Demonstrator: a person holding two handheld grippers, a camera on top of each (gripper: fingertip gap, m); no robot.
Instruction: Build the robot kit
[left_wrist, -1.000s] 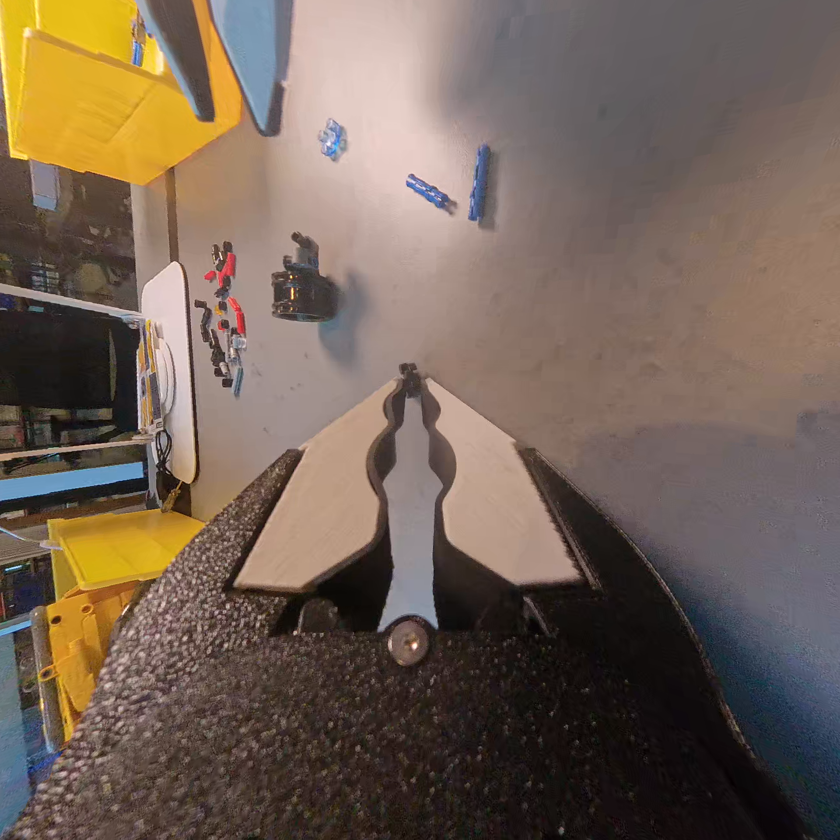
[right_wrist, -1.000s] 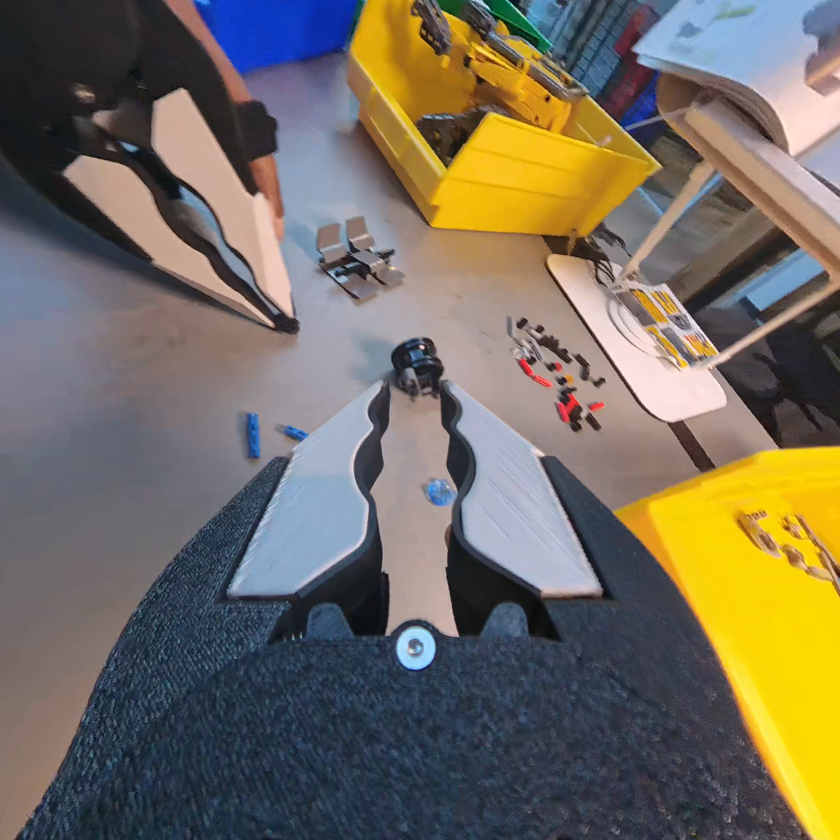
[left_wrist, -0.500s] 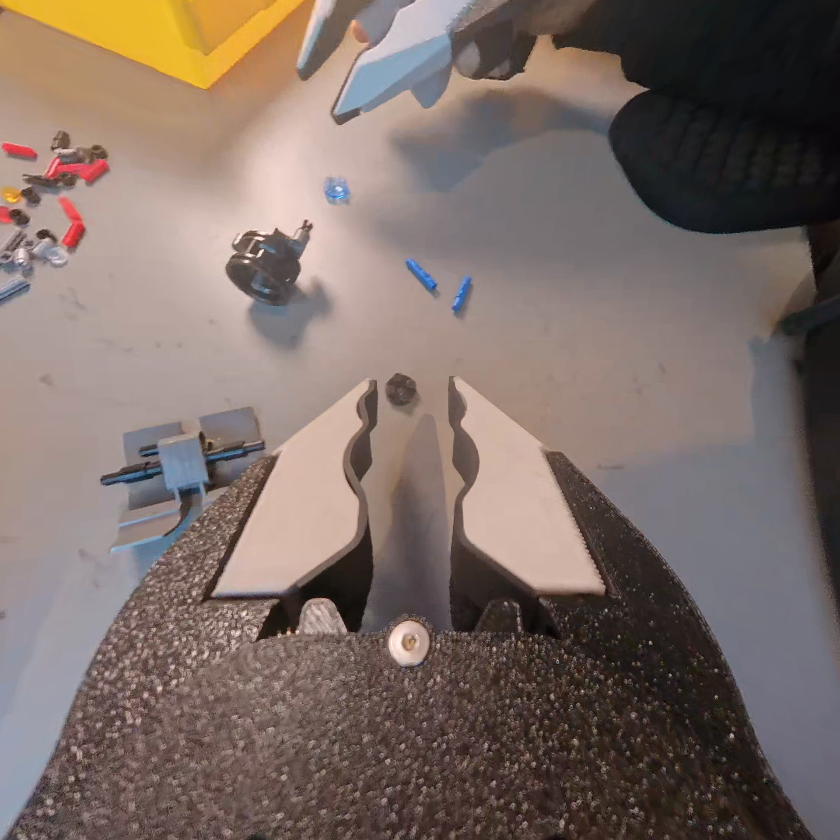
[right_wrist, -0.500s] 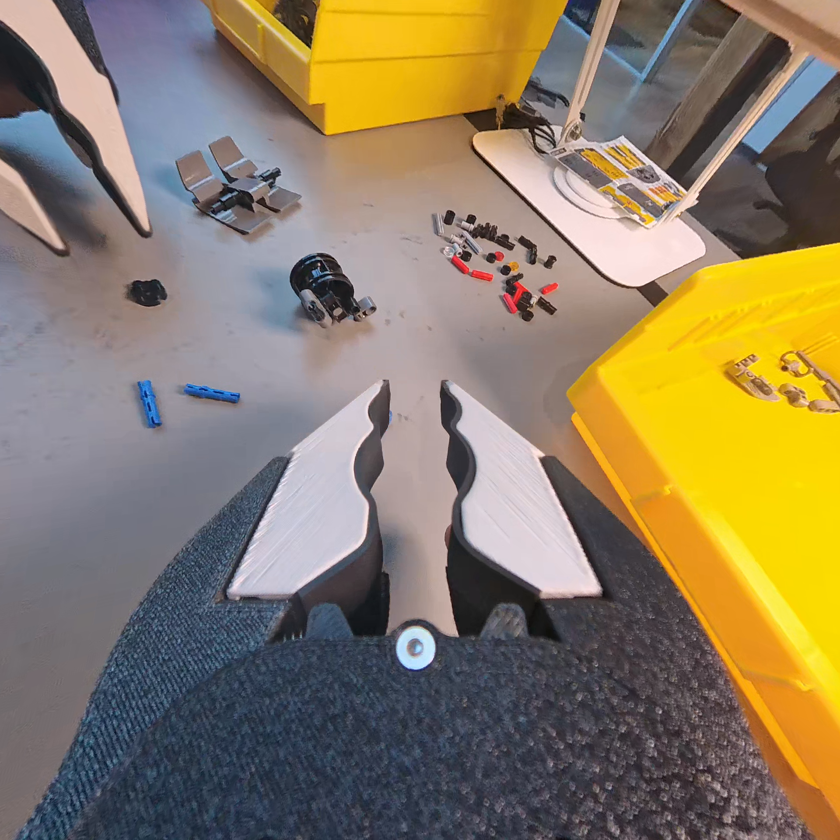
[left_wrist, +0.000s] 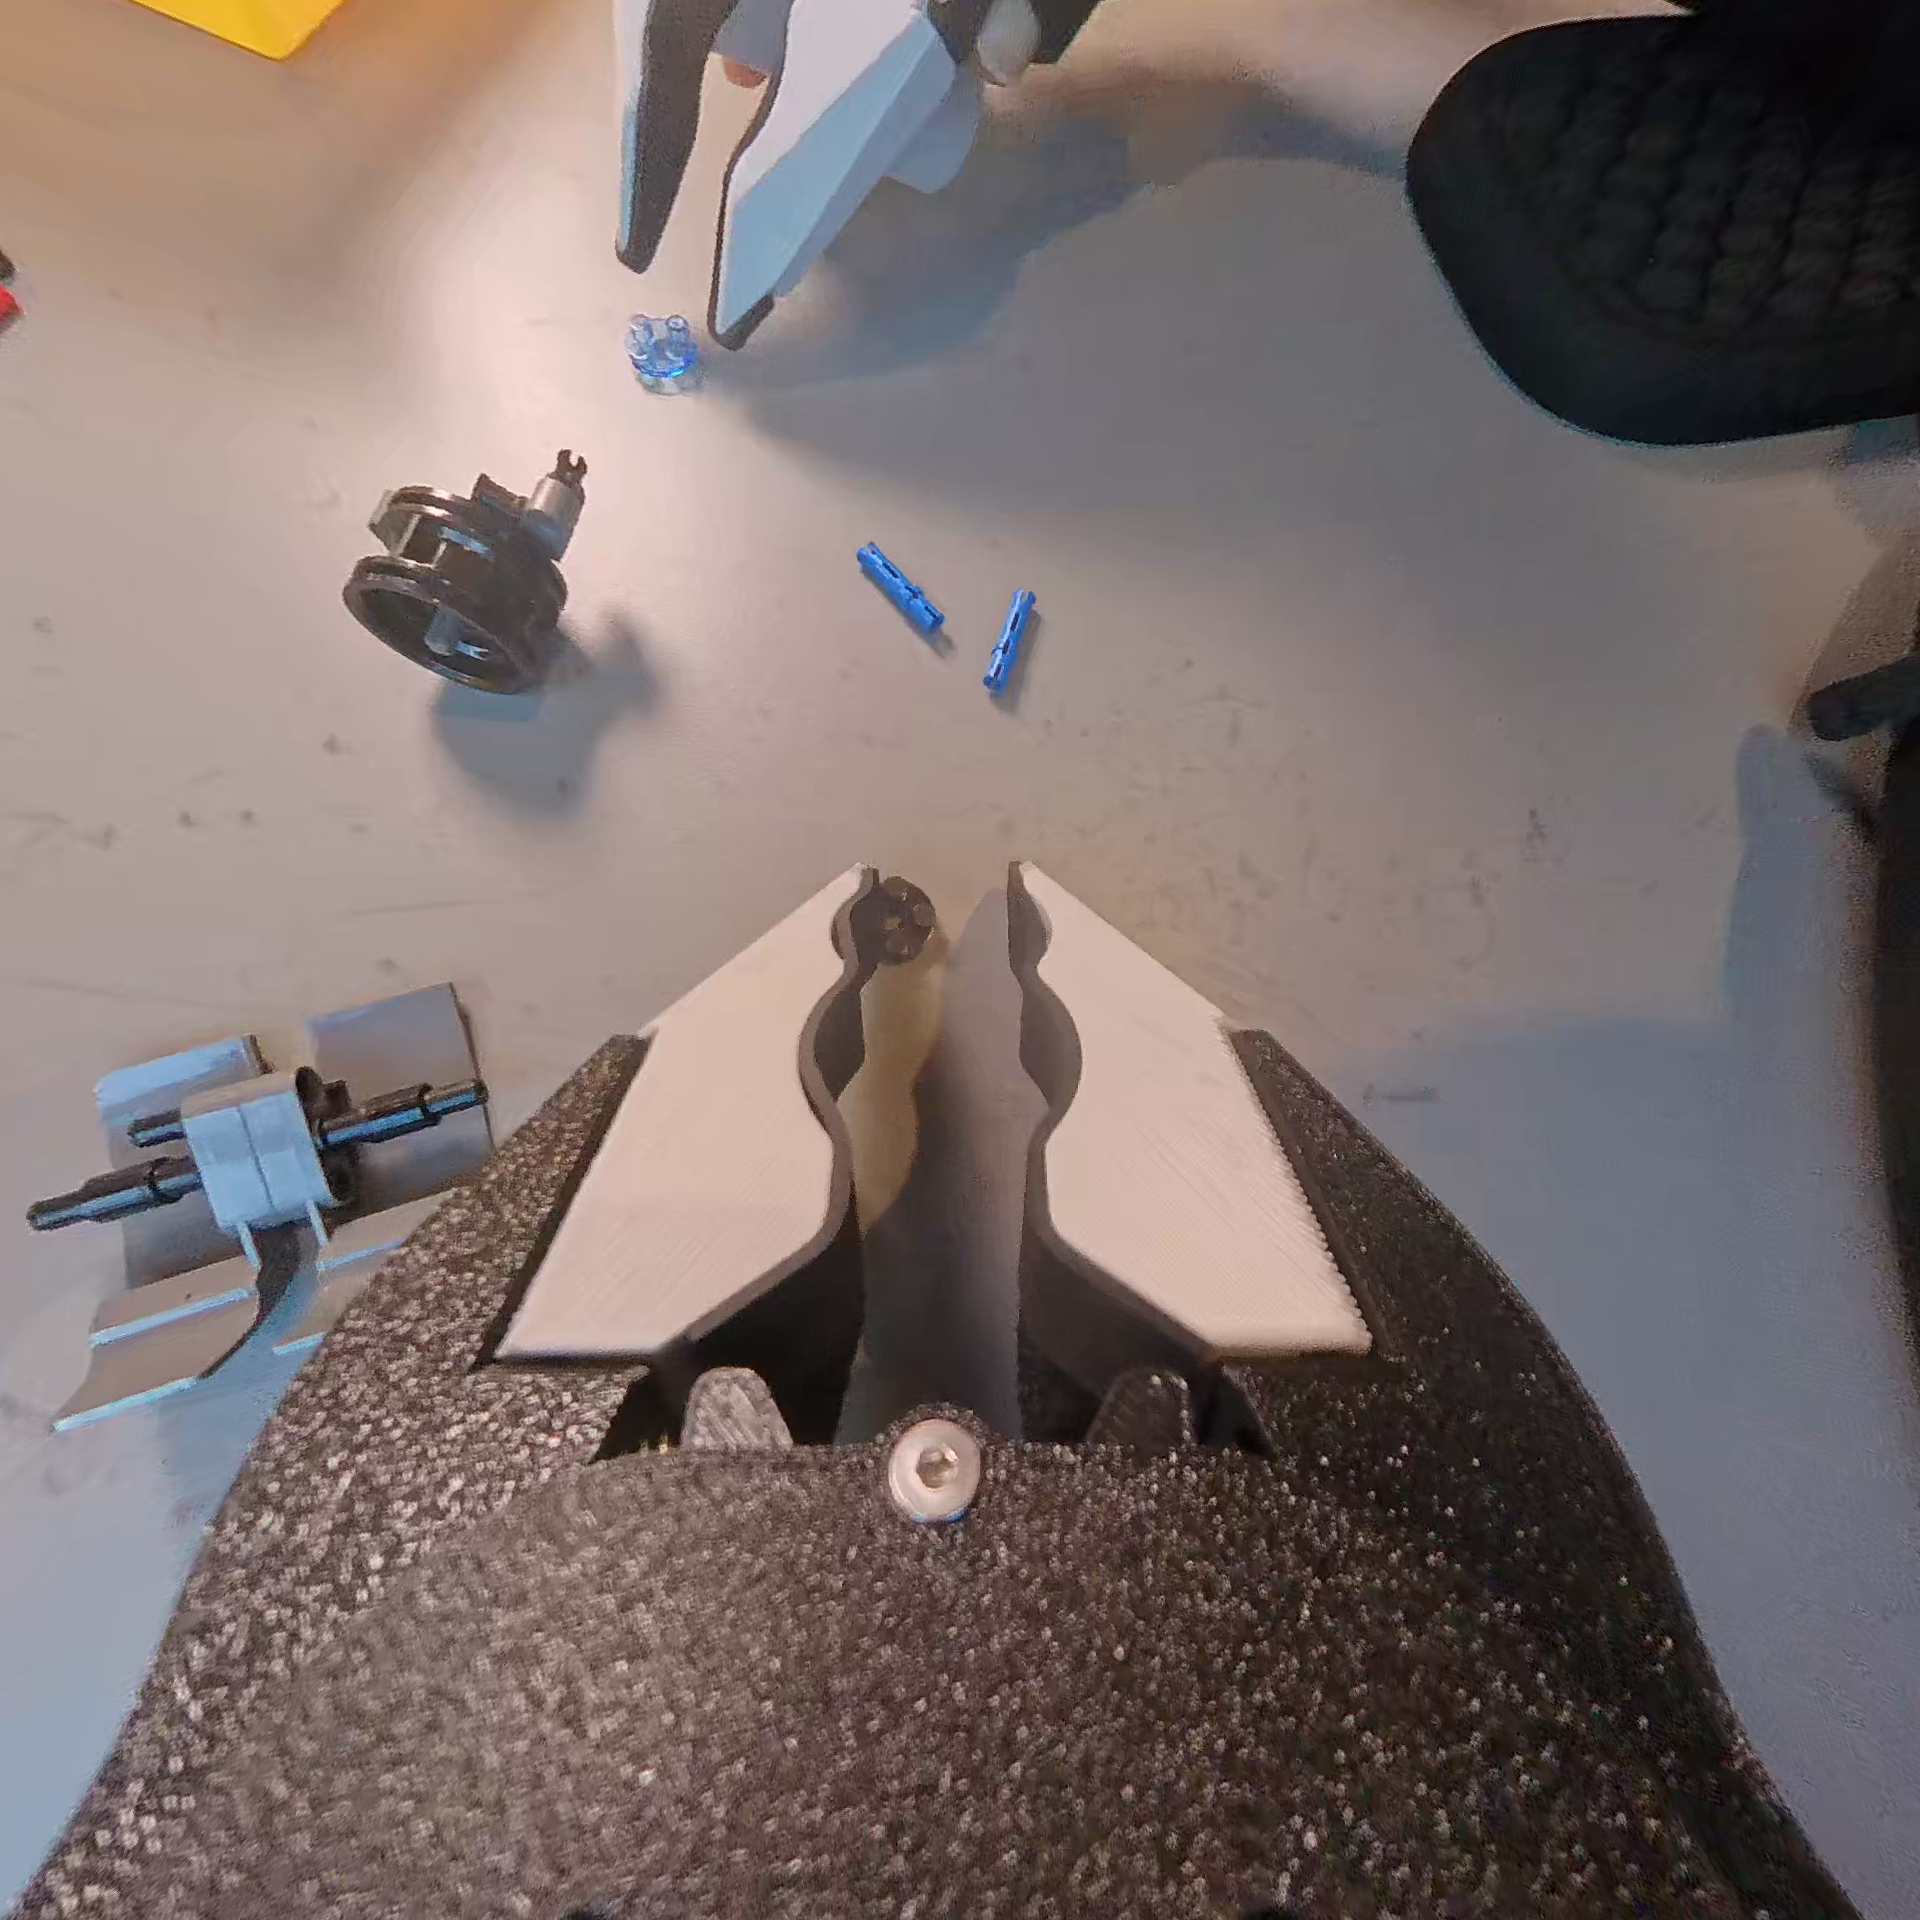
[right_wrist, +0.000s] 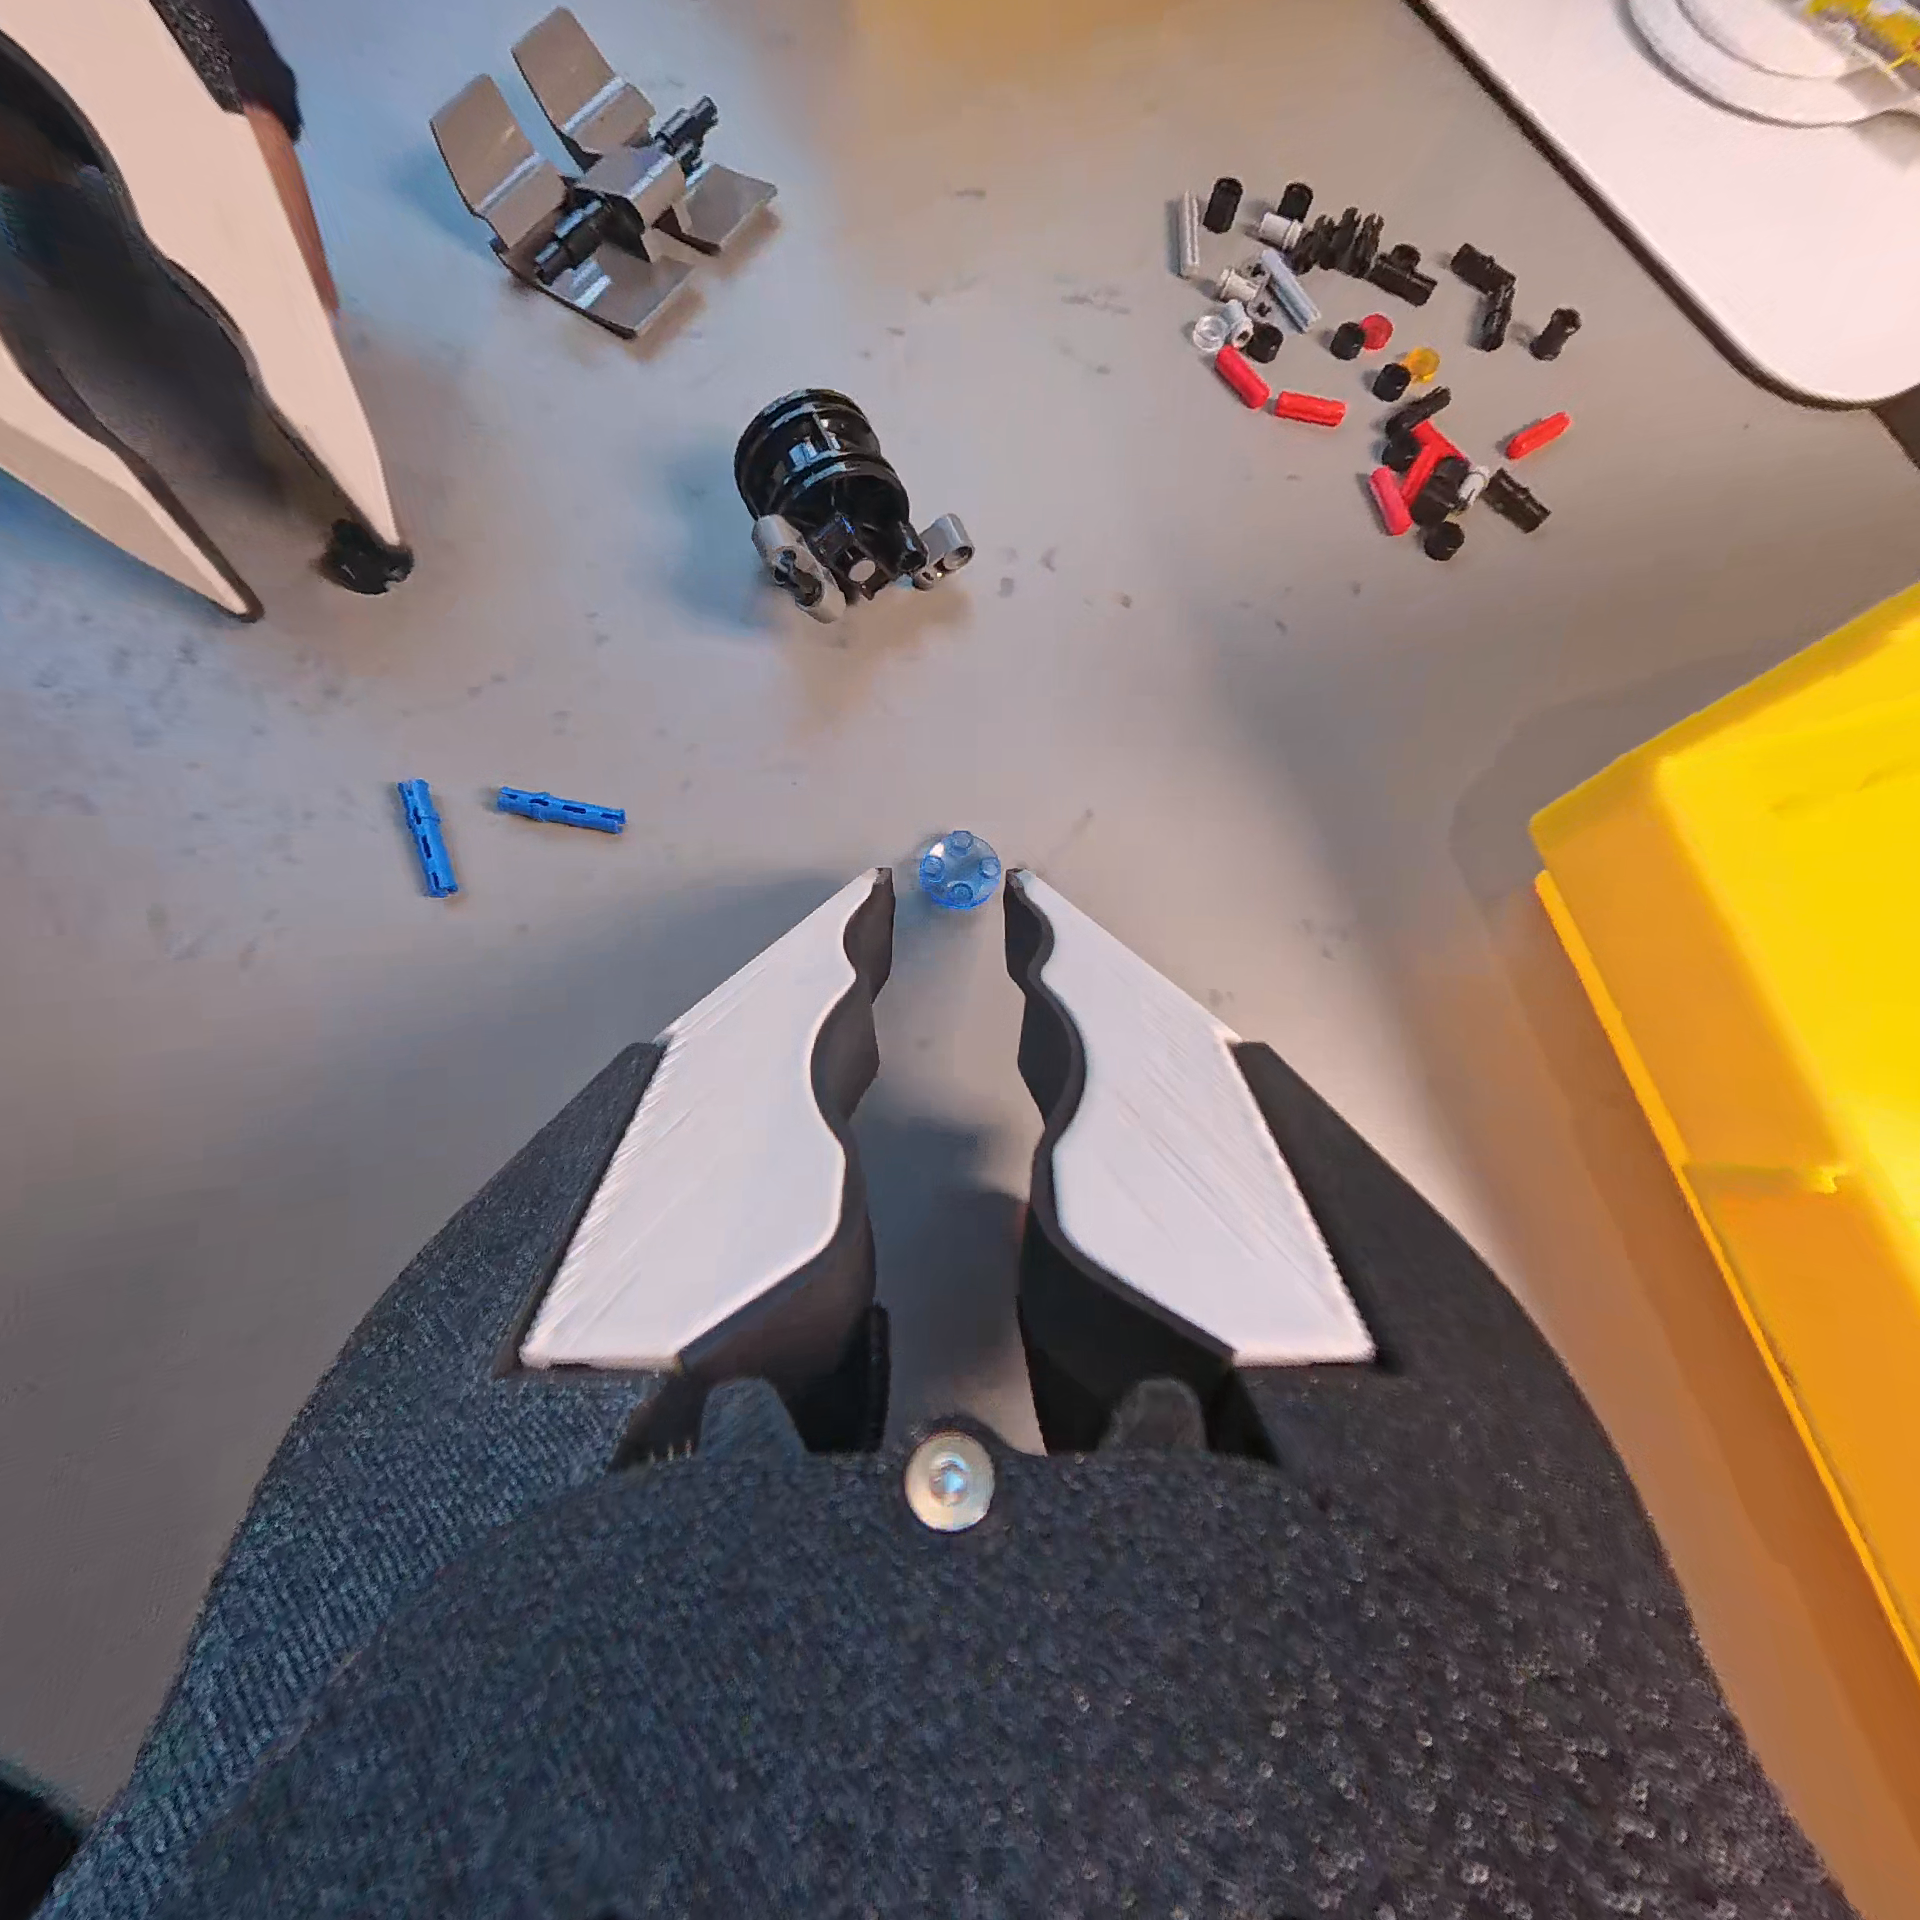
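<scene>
the left gripper (left_wrist: 940, 896) hovered low over the grey counter (left_wrist: 1351, 935) with its fingers apart, and a small black round piece (left_wrist: 891, 923) lay on the counter between the tips, touching or nearly touching the inner edge of the left finger; it lay loose there, bracketed rather than pinched, since a clear gap showed on its other side. beyond and left of those fingers sat a black wheel hub (left_wrist: 457, 603), beside them on the left a grey winged assembly (left_wrist: 281, 1174), and ahead to the right two blue pins (left_wrist: 951, 615). the right gripper (right_wrist: 948, 878) likewise had its fingers apart, tips set either side of a clear blue round stud plate (right_wrist: 958, 871) that lay flat just beyond them, unclamped. a scatter of red and black pins (right_wrist: 1382, 364) lay well ahead on the right, and a yellow bin (right_wrist: 1766, 987) stood beside the right finger.
</scene>
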